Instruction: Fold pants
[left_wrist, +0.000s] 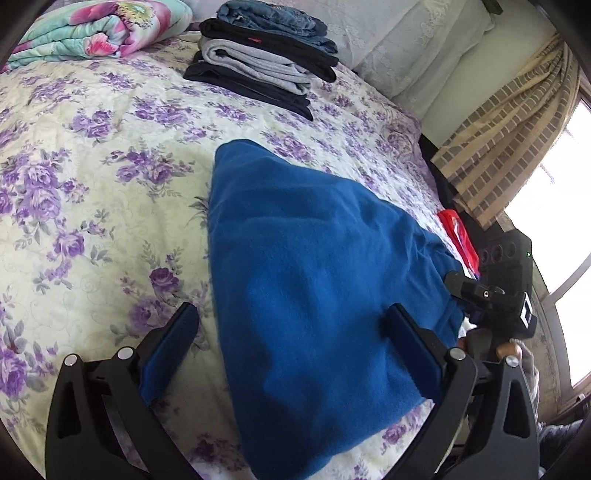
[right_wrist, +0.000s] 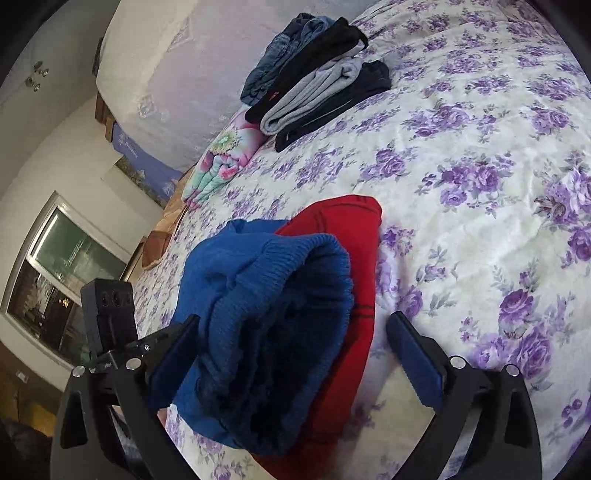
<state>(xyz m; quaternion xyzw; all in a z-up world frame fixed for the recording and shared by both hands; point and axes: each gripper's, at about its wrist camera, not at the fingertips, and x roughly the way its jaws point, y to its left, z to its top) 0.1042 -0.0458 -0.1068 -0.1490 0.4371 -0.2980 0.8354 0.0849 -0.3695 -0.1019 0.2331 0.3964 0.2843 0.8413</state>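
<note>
Blue pants (left_wrist: 314, 280) on bed (left_wrist: 92, 192), fingers (left_wrist: 173, 343) apart

Bright daylight, blown-out window (left_wrist: 569, 206), fisheye-warped dark corners, slight blur

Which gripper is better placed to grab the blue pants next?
Probably the right gripper: the blue pants bunch up between its open fingers. The left gripper, also open, only hovers over flat cloth.

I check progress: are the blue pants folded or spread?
Folded: the blue pants lie as a compact layered bundle, waistband doubled over.
</note>
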